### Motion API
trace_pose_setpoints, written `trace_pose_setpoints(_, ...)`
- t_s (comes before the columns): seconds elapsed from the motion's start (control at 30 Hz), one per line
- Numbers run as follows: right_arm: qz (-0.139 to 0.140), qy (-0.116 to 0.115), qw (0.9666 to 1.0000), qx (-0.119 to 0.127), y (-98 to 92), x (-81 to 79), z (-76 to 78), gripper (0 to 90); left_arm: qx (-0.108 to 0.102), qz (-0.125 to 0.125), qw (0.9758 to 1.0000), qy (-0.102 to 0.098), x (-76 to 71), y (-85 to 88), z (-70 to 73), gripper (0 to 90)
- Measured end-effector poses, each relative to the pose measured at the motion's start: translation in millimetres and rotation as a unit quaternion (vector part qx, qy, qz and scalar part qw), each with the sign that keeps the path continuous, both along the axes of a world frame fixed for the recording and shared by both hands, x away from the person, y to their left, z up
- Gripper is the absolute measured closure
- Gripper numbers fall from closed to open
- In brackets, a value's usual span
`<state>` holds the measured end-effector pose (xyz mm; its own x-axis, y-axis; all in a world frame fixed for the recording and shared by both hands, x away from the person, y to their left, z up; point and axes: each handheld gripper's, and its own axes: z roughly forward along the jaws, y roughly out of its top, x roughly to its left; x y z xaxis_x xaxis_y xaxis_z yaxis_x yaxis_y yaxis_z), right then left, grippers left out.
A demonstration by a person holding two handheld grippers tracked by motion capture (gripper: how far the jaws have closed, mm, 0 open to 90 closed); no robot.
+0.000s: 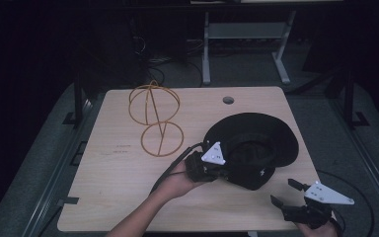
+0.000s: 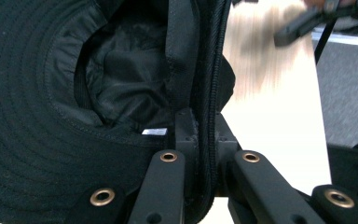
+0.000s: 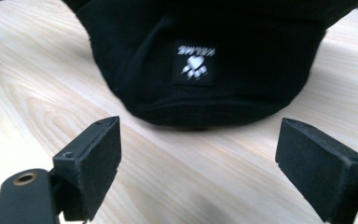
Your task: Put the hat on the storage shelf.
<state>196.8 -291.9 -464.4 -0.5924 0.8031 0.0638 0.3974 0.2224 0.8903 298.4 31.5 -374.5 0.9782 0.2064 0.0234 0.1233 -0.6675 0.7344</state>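
Black hat (image 1: 256, 143) is seen lying upside down on the right half of the wooden table (image 1: 128, 187), brim spread flat, crown opening facing up, the near edge slumped toward the front of the table. In the left gripper view the dark lining (image 2: 121, 79) and a small white tag (image 2: 154, 132) are seen inside the hat, with a brass eyelet (image 2: 102, 196) on the brim. The brim edge on the hat's left side is clamped by the left gripper (image 1: 216, 165): its jaws are closed down tight with the folded rim pinched edge-on between them, as seen in the left gripper view (image 2: 200, 140). The left hand (image 1: 175, 180) is wrapped around that gripper's body, forearm entering from the bottom edge. A white logo patch (image 3: 194, 62) on the outside of the crown is seen in the right gripper view, just beyond the right gripper (image 3: 198, 154). That gripper (image 1: 288, 192) is held near the table's front right corner, close to the hat but clear of it, jaws spread wide with nothing between the pads, bare table below. Farther off, on the left rear of the table, a gold wire stand (image 1: 155, 118) is placed, well apart from the hat. A round cable hole (image 1: 228, 100) is seen near the back edge.
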Motion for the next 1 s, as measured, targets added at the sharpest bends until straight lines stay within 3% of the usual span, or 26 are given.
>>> trace_pose_setpoints(0.27,0.011,-0.014,0.9998,-0.007,11.9,1.7,4.5,14.0,-0.039,0.013,0.9988,0.027,5.7,2.3,9.7,86.0)
trace_pose_setpoints(0.5,0.025,-0.016,0.9995,-0.011,24.7,7.0,6.4,14.0,-0.072,0.028,0.9957,0.051,12.1,6.9,18.9,86.2)
trace_pose_setpoints(0.67,0.030,-0.027,0.9991,-0.009,32.8,9.9,9.0,14.1,-0.083,0.040,0.9939,0.062,18.6,7.7,25.7,86.3)
trace_pose_setpoints(0.77,0.029,-0.030,0.9991,-0.012,35.2,12.4,10.0,14.1,-0.096,0.045,0.9916,0.074,21.1,7.5,29.6,86.4)
trace_pose_setpoints(1.0,0.034,-0.033,0.9989,-0.008,38.9,19.9,15.2,14.2,-0.113,0.050,0.9888,0.083,24.8,9.0,38.2,86.4)
